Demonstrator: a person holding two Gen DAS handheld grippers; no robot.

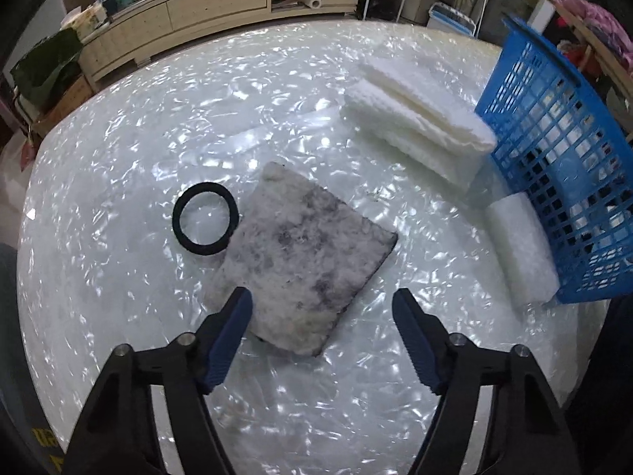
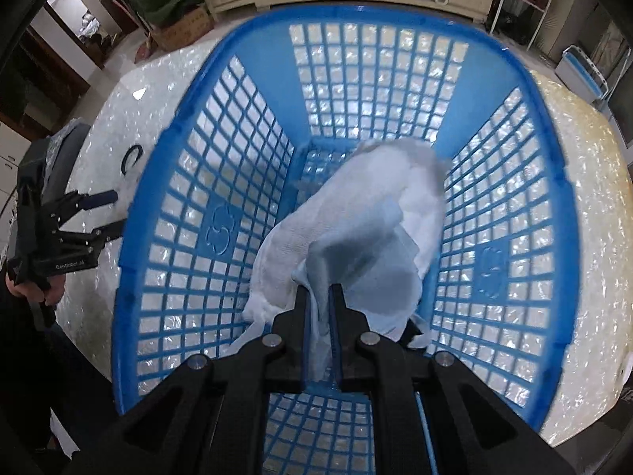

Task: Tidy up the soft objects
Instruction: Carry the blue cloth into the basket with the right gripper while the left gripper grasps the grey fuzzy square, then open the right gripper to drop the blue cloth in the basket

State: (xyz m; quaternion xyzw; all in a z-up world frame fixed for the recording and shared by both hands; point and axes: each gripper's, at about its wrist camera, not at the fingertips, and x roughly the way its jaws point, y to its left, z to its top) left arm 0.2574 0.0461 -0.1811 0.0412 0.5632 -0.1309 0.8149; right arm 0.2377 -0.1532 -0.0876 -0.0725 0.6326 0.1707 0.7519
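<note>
The right claw point(image 2: 319, 297) pinches a cloth point(image 2: 356, 213) over the basket point(image 2: 221, 229); released carelessly, it could snag. The spread left claw point(image 1: 322, 303) could miss the pad point(image 1: 300, 253) ahead.

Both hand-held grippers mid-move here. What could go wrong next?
1. The right hand-held gripper is shut on a white cloth hanging into the blue basket; the cloth's tail lies between the fingers and may snag on release.
2. The left hand-held gripper straddles only a corner of the grey-white pad; a grasp could slip, or nudge the black ring touching it.
</note>
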